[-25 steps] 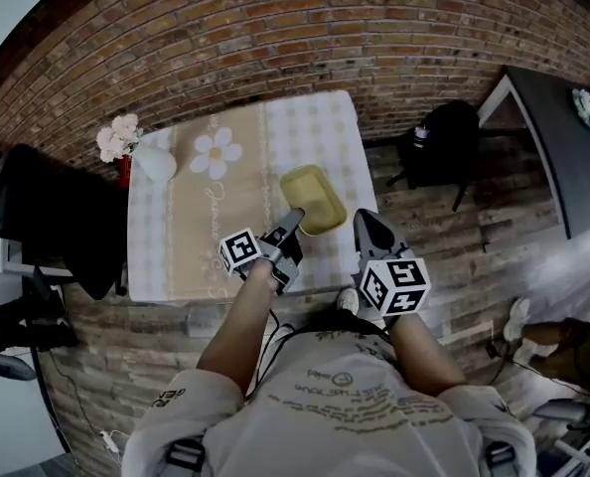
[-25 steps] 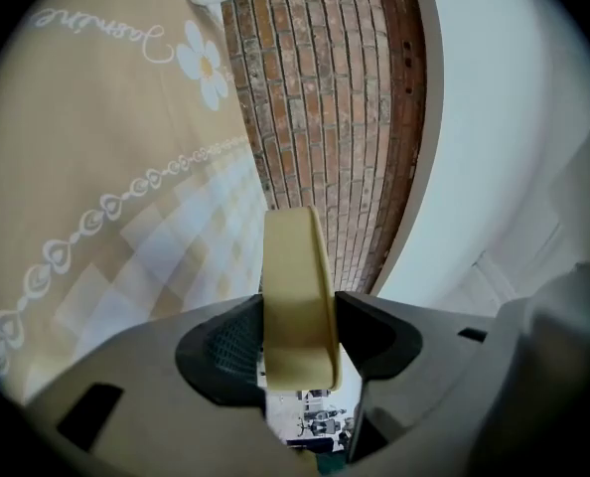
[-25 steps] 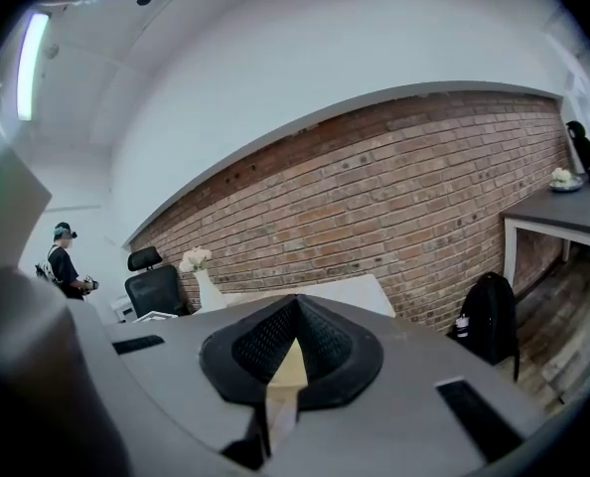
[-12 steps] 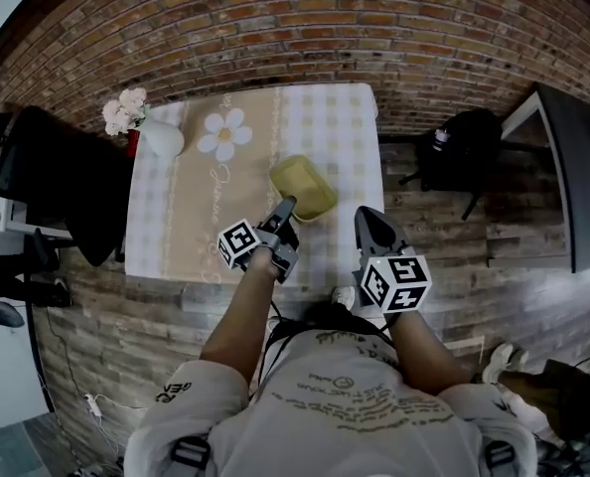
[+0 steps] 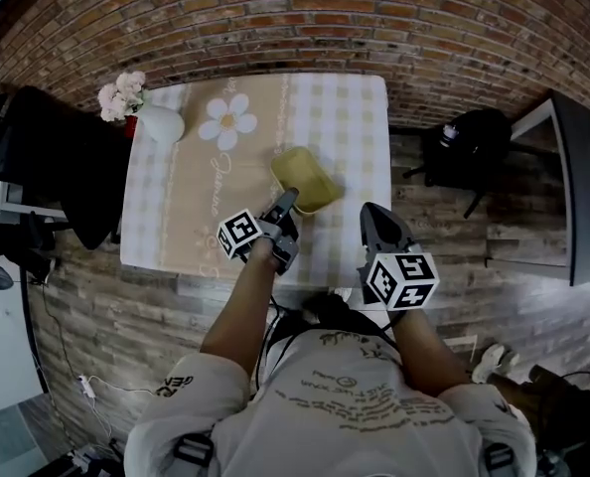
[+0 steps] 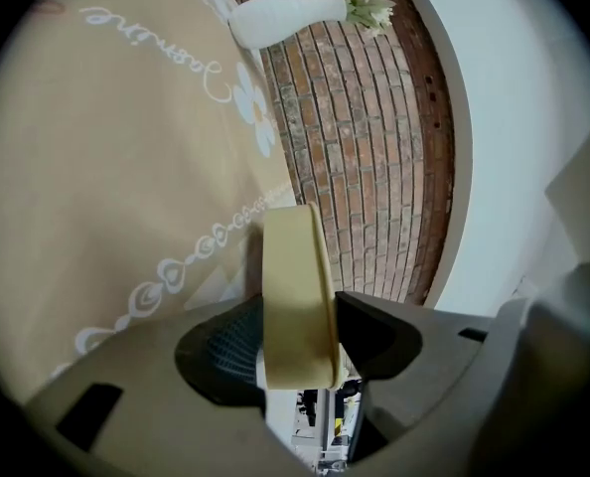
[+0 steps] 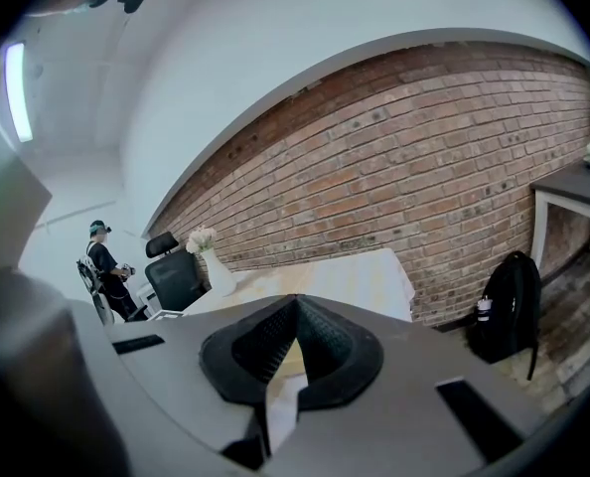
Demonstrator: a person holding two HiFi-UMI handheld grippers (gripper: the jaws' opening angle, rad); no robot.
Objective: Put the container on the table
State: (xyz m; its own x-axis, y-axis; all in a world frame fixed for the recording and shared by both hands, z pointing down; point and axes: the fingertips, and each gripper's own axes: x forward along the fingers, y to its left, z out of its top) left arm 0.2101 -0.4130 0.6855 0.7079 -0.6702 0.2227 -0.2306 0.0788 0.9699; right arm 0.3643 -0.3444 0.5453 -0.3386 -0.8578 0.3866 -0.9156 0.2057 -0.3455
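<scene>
The pale yellow container (image 5: 303, 179) is a shallow rectangular tub over the front right part of the table (image 5: 176, 217). My left gripper (image 5: 287, 200) is shut on its near rim. In the left gripper view that rim (image 6: 295, 286) stands on edge between the two pads, above the beige tablecloth (image 6: 106, 167). I cannot tell whether the tub touches the cloth. My right gripper (image 5: 372, 217) hangs over the table's front right corner, shut, with nothing in it. Its dark pads (image 7: 320, 351) meet at the tip in the right gripper view.
A white vase with flowers (image 5: 156, 122) stands at the table's far left corner, next to a black office chair (image 5: 47, 167). A brick wall runs behind the table. A black backpack (image 5: 469, 142) sits on the floor to the right. A person (image 7: 104, 256) stands beyond the chair.
Both grippers have sunk a little and moved forward over the table. The left one still holds the container, which now lies closer to the cloth.
</scene>
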